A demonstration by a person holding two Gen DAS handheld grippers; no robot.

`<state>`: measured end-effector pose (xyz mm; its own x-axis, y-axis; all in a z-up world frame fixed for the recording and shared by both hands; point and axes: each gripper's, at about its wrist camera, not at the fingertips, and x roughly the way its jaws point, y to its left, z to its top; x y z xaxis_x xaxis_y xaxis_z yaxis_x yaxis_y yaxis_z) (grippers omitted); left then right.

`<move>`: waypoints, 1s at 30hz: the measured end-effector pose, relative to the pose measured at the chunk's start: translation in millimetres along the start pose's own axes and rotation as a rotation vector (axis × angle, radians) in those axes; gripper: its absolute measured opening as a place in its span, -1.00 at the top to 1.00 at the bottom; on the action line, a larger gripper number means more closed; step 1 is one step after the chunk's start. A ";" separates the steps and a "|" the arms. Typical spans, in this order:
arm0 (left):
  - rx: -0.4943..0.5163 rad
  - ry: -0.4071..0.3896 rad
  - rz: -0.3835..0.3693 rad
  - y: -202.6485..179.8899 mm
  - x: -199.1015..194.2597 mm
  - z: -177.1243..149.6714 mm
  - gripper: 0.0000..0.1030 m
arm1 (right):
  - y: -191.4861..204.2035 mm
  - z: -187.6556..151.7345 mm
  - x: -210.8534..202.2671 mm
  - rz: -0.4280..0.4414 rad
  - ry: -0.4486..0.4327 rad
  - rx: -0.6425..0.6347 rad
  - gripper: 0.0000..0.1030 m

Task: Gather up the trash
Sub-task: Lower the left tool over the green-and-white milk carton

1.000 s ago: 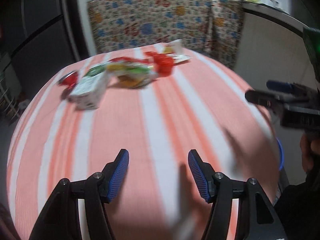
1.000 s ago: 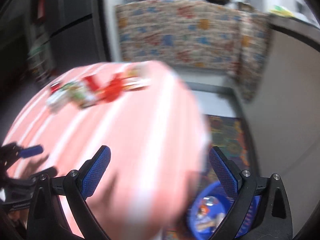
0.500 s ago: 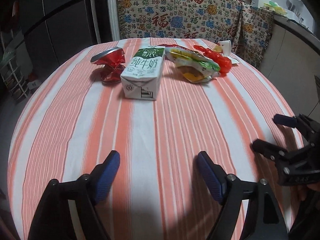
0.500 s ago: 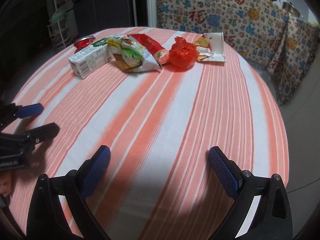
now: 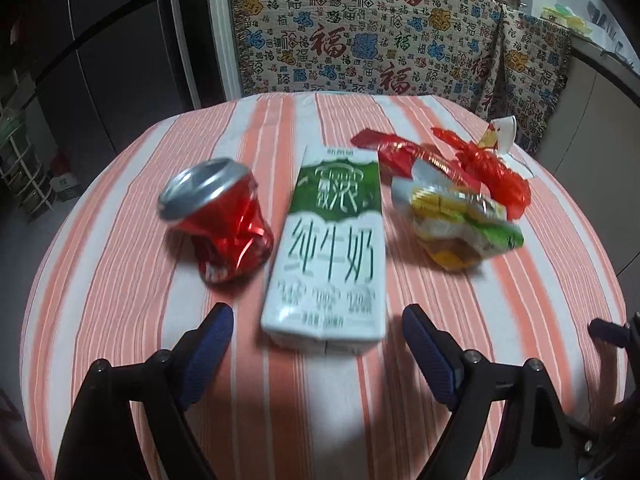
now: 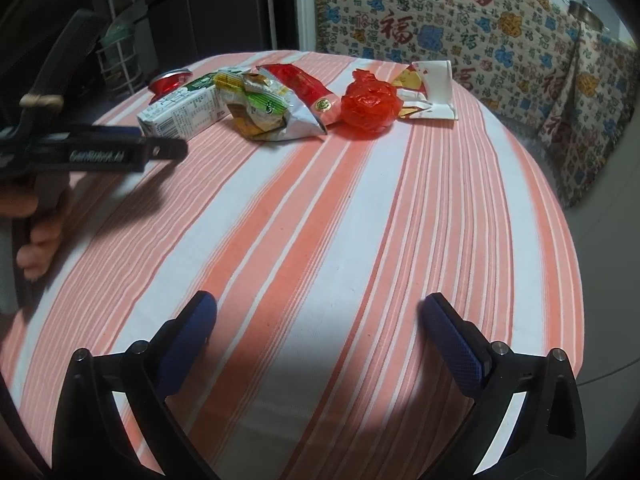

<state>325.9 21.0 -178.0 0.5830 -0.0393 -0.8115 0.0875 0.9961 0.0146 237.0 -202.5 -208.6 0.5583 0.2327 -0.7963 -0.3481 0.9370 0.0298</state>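
A green-and-white milk carton [image 5: 330, 248] lies on the striped table, just beyond my open, empty left gripper [image 5: 318, 320]. A crushed red can [image 5: 222, 220] lies left of it. Right of it lie a yellow-green snack wrapper [image 5: 460, 224], a red wrapper [image 5: 400, 152] and a crumpled red plastic ball [image 5: 496, 172]. In the right wrist view the carton [image 6: 180, 114], wrappers [image 6: 272, 112], red ball [image 6: 370, 108] and a white paper bag [image 6: 430, 92] lie far ahead. My right gripper [image 6: 318, 312] is open and empty over bare cloth. The left gripper shows at its left [image 6: 160, 148].
The round table [image 6: 340, 220] has an orange-and-white striped cloth. A patterned cloth-covered counter [image 5: 380, 32] stands behind it. A dark fridge [image 5: 100, 60] and a wire rack [image 5: 24, 176] are at the left. The right gripper's tip shows at the left view's right edge [image 5: 608, 330].
My left gripper has moved forward, up to the milk carton, which now lies just ahead of its fingers. The right gripper has barely moved.
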 end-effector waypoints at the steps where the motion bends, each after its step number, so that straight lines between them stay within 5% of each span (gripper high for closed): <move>1: 0.009 -0.004 -0.003 -1.7 0.2 1.5 -0.70 | 0.2 0.1 0.2 0.000 0.000 0.000 -0.99; 2: 0.023 -0.008 0.001 -4.3 0.4 2.6 -0.68 | 0.1 0.2 0.3 0.000 0.000 0.000 -0.99; 5: 0.064 -0.007 0.020 -13.2 1.5 1.8 0.02 | 0.6 0.3 0.5 0.000 0.000 0.000 -0.99; 6: 0.063 -0.004 0.020 -13.7 2.1 1.1 0.03 | 0.5 0.3 0.5 0.000 0.000 0.000 -0.99; 22: 0.024 -0.048 -0.011 -30.5 -82.3 -99.2 0.00 | 0.6 0.0 0.7 -0.001 0.000 0.001 -0.99; 26: 0.038 -0.055 0.018 -35.1 -77.4 -97.1 -0.49 | 0.4 -0.1 0.7 0.000 0.000 0.001 -0.99; 30: 0.044 -0.031 0.037 -36.1 -59.9 -90.3 -0.49 | 0.6 -0.1 0.8 -0.001 0.000 0.000 -0.99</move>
<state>214.9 -5.5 -182.7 0.6114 -0.0053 -0.7913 0.1002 0.9924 0.0708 237.1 -201.8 -209.2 0.5588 0.2319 -0.7962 -0.3472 0.9373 0.0294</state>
